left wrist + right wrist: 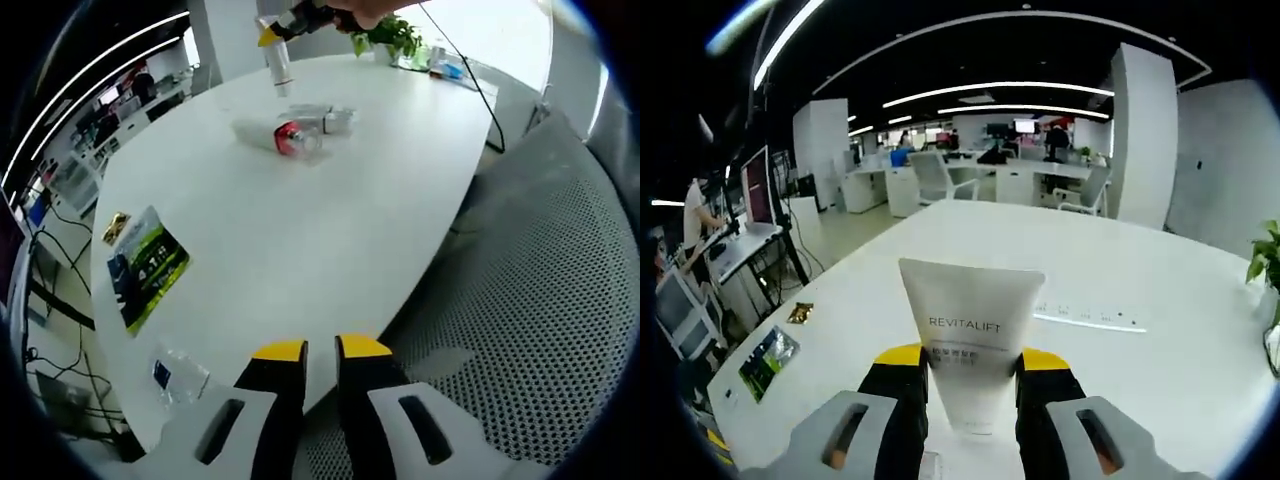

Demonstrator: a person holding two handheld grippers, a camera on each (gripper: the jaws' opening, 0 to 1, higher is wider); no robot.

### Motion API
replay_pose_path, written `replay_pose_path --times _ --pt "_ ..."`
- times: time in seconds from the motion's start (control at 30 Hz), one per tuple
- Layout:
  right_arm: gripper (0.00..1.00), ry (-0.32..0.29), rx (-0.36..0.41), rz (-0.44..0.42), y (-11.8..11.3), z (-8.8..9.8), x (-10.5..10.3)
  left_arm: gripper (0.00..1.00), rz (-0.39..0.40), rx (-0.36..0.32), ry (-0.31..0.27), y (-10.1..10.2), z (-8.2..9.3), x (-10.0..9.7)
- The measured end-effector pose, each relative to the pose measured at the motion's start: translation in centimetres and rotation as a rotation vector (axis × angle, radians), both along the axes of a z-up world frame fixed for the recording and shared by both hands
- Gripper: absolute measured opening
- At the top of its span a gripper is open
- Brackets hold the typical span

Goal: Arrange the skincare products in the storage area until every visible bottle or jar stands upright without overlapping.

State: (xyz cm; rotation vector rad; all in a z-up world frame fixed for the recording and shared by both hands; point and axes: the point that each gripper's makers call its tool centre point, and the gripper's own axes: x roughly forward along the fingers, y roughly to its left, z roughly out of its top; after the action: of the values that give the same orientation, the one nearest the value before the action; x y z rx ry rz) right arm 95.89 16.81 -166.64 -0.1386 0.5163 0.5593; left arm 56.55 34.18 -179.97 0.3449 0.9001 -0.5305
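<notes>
White tube (970,345) clamped in right gripper (971,362) above table (1160,290); left gripper (320,350) nearly closed, empty, far from jars (300,132).

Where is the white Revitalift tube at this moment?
The white Revitalift tube is clamped between the right gripper's jaws above the white table; the left gripper view shows it far off, beyond the lying jars.

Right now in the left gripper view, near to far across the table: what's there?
Left tongs → clear plastic wrapper → green packet → lying jars and bottles → white tube held by the right tongs → potted plant.
</notes>
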Motion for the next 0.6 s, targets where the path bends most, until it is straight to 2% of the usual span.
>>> replay_pose_path --times 0.17,0.6 --pt "0.28 0.014 -0.027 -0.003 -0.3 -1.2 0.7 0.06 0.003 0.003 0.005 0.1 -0.1 0.0" --pt "0.29 0.003 -0.078 -0.023 -0.7 -2.7 2.3 0.05 0.002 0.005 0.014 0.0 -0.3 -0.1"
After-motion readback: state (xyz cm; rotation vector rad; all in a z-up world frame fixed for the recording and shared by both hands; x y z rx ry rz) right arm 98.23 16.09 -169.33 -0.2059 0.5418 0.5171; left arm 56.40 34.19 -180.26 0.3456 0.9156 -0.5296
